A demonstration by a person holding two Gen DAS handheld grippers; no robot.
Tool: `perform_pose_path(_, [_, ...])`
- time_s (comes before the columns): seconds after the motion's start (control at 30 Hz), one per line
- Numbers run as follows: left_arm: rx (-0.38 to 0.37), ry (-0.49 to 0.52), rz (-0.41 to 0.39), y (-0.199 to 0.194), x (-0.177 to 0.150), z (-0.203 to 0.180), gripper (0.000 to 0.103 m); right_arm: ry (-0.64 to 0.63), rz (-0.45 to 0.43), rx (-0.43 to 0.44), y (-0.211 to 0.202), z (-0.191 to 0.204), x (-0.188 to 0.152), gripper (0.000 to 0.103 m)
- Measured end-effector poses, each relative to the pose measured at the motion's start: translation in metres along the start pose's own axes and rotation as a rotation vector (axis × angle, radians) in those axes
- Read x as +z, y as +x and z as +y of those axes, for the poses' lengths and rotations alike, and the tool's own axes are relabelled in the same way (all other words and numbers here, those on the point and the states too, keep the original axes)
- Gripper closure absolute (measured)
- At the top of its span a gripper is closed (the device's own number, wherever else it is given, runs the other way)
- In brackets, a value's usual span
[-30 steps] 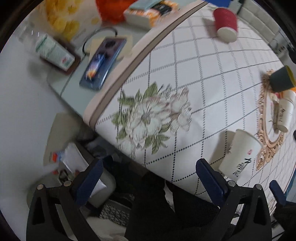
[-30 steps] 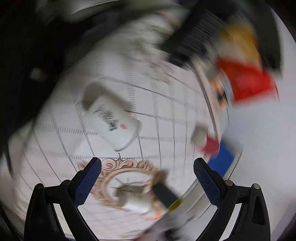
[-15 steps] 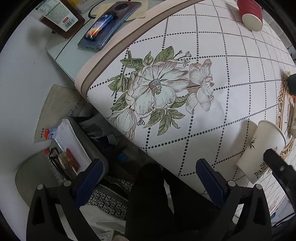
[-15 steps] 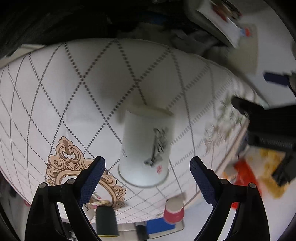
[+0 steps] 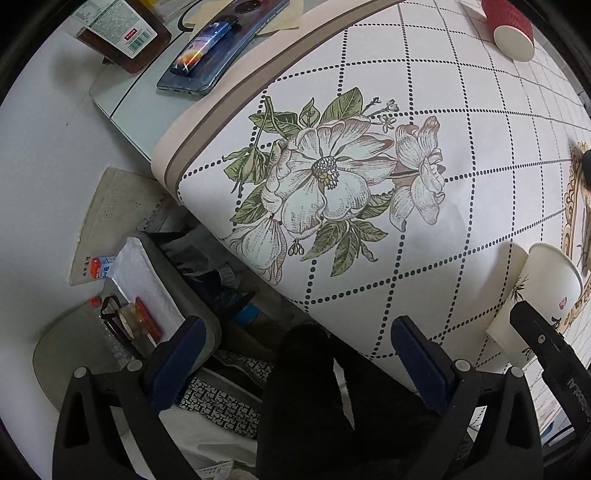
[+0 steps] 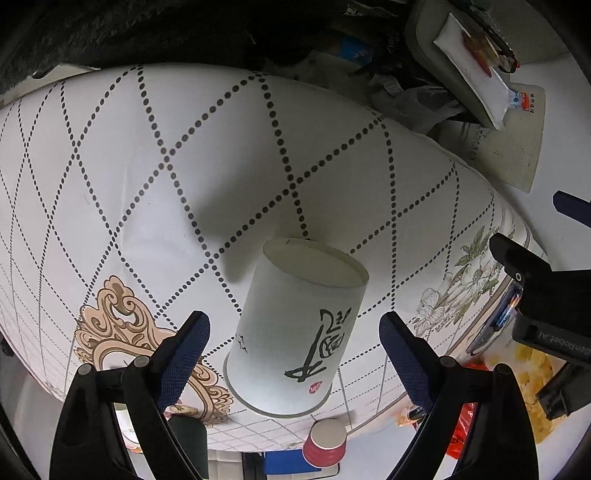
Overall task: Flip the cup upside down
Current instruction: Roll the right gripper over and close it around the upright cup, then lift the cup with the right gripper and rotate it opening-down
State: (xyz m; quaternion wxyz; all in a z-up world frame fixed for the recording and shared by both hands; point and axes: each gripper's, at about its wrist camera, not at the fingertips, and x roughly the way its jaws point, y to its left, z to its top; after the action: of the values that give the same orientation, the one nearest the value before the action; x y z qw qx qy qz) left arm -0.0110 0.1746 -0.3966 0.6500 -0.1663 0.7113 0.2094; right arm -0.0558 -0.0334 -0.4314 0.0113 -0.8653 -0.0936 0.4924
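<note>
A white paper cup point(image 6: 295, 332) with black brush lettering stands on the patterned tablecloth point(image 6: 147, 184). In the right wrist view, turned upside down, the cup sits between the two blue pads. My right gripper point(image 6: 295, 343) is open around it, pads apart from its sides. The cup also shows at the right edge of the left wrist view point(image 5: 539, 291), with the right gripper's black arm point(image 5: 546, 343) in front. My left gripper point(image 5: 295, 350) is open and empty over the table's near edge.
A red paper cup point(image 5: 511, 27) stands at the far side of the cloth. A phone point(image 5: 221, 48) and a labelled bottle point(image 5: 122, 33) lie on the glass beside the cloth. A dark cup point(image 6: 188, 443) stands by the ornate print. Clutter lies below the table edge.
My right gripper has closed in on the white cup, which now sits between its pads. My left gripper has drifted nearer the flower print and table edge.
</note>
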Motion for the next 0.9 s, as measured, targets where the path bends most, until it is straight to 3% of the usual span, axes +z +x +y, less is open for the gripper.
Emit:
perform_pose_path(0.13, [0.004,0.003,0.002,0.000,0.002,-0.001,0.000,-0.001,0.008,0.006,0.003,0.001,0.004,0.010])
perform_pose_path(0.37, [0.011,0.004,0.002,0.000,0.005,0.000,0.000,0.025,0.017,0.012,0.011,-0.005,0.006,0.035])
perform_pose_path(0.7, [0.017,0.018,0.005,-0.002,0.007,-0.005,0.000,0.073,0.008,0.014,0.013,-0.012,0.006,0.038])
perform_pose_path(0.9, [0.017,0.030,0.003,-0.005,0.009,-0.008,0.000,0.169,0.010,0.032,0.013,-0.021,0.002,0.039])
